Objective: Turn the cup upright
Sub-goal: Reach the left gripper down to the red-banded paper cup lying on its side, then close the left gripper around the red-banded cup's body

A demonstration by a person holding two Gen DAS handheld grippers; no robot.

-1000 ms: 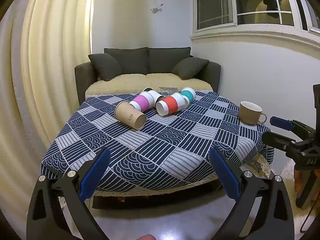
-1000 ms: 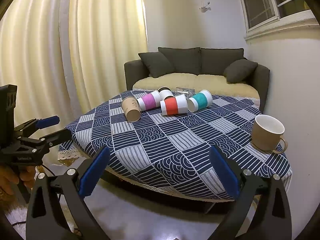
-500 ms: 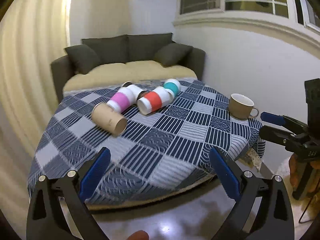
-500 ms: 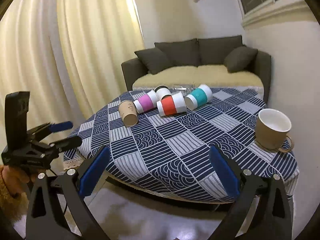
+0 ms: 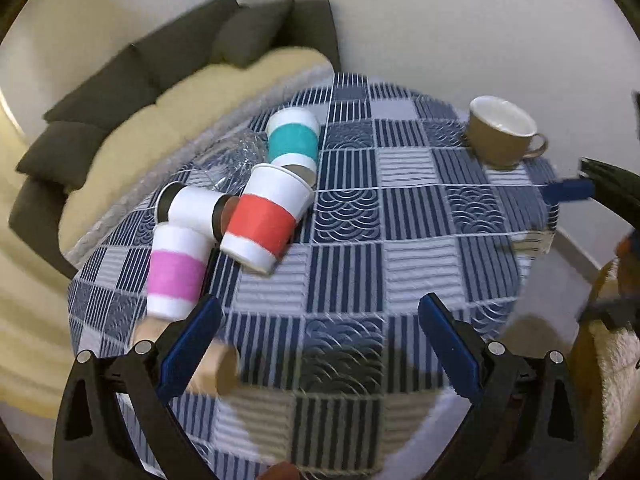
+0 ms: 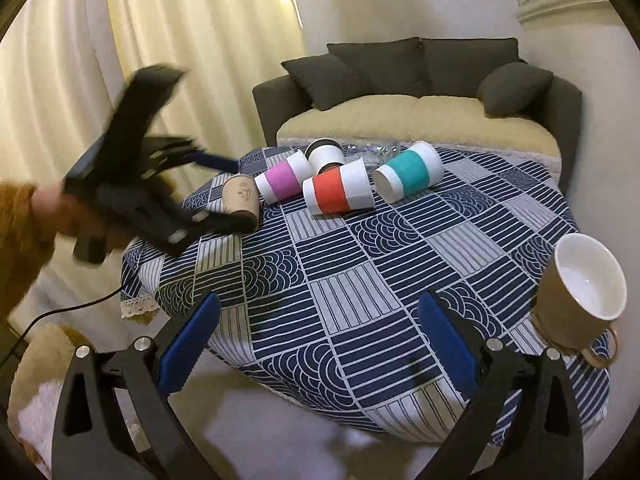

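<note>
You are hovering your left tongs (image 5: 316,344), spread apart, just beside the brown cup (image 5: 208,364) lying sideways on the counter (image 5: 420,240), right tongs (image 6: 316,344) also apart.

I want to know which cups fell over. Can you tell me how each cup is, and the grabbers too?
Brown cup: on its side.
Pink cup: on its side.
Black-rimmed cup: on its side.
Red cup: on its side.
Teal cup: on its side.
Mug: upright, empty.
Left gripper: open, holding nothing, near the brown cup.
Right gripper: open, holding nothing.
</note>
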